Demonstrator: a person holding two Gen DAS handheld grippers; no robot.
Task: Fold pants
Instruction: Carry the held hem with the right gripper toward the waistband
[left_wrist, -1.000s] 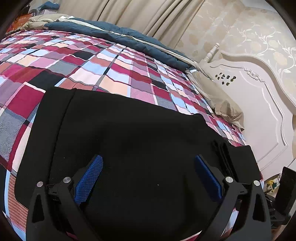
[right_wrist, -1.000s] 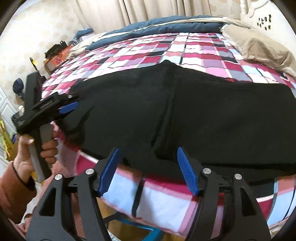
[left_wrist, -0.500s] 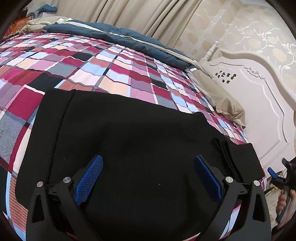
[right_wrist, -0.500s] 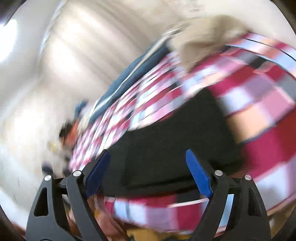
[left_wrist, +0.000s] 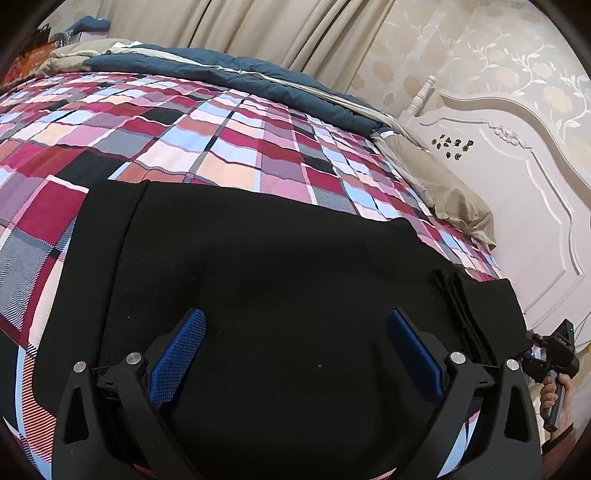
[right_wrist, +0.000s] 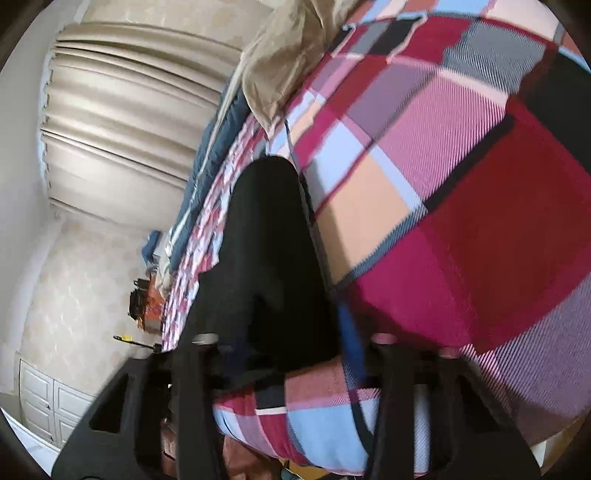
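A: Where are the black pants (left_wrist: 280, 280) right now?

B: Spread flat across the near side of the bed (left_wrist: 229, 140), on the checked cover, filling the lower middle of the left wrist view. Their narrow end runs out toward 3 o'clock, near the white headboard (left_wrist: 517, 192).

A: And the left gripper (left_wrist: 295, 354)?

B: Its fingers (left_wrist: 177, 358) stand wide apart above the cloth, grasping nothing.

A: The right gripper (right_wrist: 288, 354)?

B: It is at that far end, rolled on its side. Its fingers have just been closing, and black fabric lies between them at 6 o'clock in its own view. The picture is smeared there, so I cannot tell whether the pads actually press the cloth.

A: So what could go wrong?

B: I judge the grip to be the weak spot. If the pinch takes only the top layer, or only the edge, the leg could slip free on the lift or peel open.

A: Anything else?

B: The checked cover sits right under the hem, so the fingers might catch it too and drag it along. With the left side unpinned, the whole garment may slide instead of folding.
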